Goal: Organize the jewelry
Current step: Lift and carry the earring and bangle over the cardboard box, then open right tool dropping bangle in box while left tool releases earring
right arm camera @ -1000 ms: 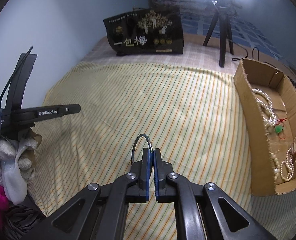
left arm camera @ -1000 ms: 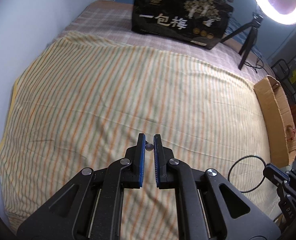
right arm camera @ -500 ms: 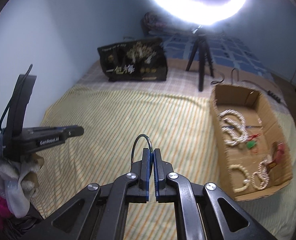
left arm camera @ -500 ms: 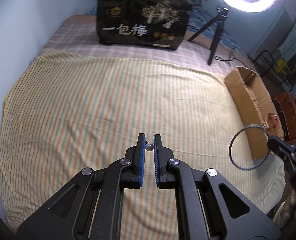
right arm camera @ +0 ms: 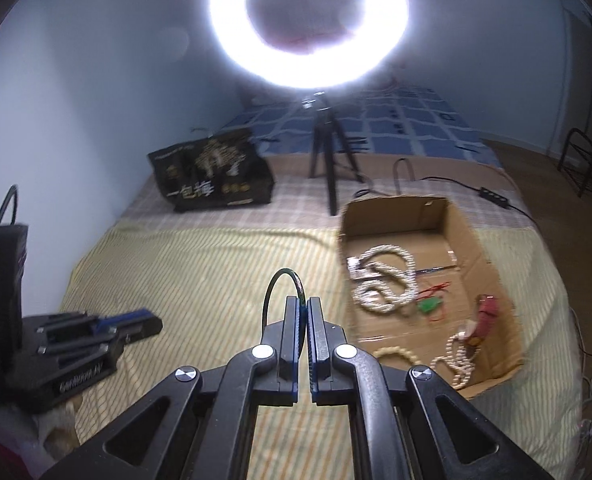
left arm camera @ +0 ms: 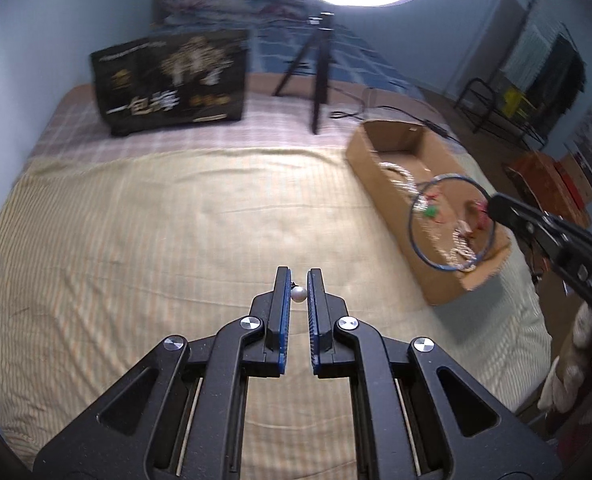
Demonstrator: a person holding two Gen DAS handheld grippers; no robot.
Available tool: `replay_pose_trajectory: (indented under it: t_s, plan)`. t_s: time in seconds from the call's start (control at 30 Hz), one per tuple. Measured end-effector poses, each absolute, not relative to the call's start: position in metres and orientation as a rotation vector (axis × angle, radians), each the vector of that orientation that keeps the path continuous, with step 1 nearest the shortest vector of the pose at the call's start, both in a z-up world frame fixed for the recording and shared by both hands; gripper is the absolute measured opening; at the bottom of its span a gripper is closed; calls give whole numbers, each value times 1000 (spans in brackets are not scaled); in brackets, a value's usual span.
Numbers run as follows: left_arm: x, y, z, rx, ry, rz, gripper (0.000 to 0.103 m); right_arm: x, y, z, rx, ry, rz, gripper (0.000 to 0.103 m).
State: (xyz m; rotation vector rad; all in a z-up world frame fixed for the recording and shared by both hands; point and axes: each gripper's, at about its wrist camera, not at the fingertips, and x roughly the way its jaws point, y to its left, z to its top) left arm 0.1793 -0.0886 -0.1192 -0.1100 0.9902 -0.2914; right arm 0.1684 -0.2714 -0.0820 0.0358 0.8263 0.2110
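Observation:
My left gripper (left arm camera: 298, 280) is shut on a small pearl bead (left arm camera: 298, 294) and holds it above the striped bed cover. My right gripper (right arm camera: 304, 305) is shut on a thin dark-blue bangle (right arm camera: 282, 283), held in the air. In the left wrist view the bangle (left arm camera: 451, 222) hangs in front of the open cardboard box (left arm camera: 392, 184). The box (right arm camera: 472, 240) holds white bead necklaces (right arm camera: 384, 284), a green charm on red cord (right arm camera: 430, 305), a red piece (right arm camera: 486, 312) and pearl strands (right arm camera: 460, 356).
A black printed bag (left arm camera: 172, 82) stands at the far side of the bed. A ring light (right arm camera: 308, 20) on a black tripod (right arm camera: 328, 160) stands behind the box, with a cable (right arm camera: 476, 188) trailing right. The left gripper shows at left in the right wrist view (right arm camera: 132, 324).
Both grippers have lifted and tilted up, so the ring light and the box fill more of the views. The bangle has moved from beside the box to over it.

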Motion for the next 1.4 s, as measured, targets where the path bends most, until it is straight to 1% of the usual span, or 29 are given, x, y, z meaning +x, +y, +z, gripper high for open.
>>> replay_pose_trajectory:
  t_s: [0.37,0.6,0.9,1.4]
  plan:
    - [178,-155,-109,-64,965,-383,6,177,-343,-60,93,775,81,0]
    - [184,-194,-110,-51,959,-427,6,190,-375,-55,106,758,13,0]
    - [197,-229,-119,-44,965,-444,6,223,-389,-60,29,762,-48,0]
    - [209,-255,-134,-13,973,-443,6,264,-396,-75,-8,754,-81,0]
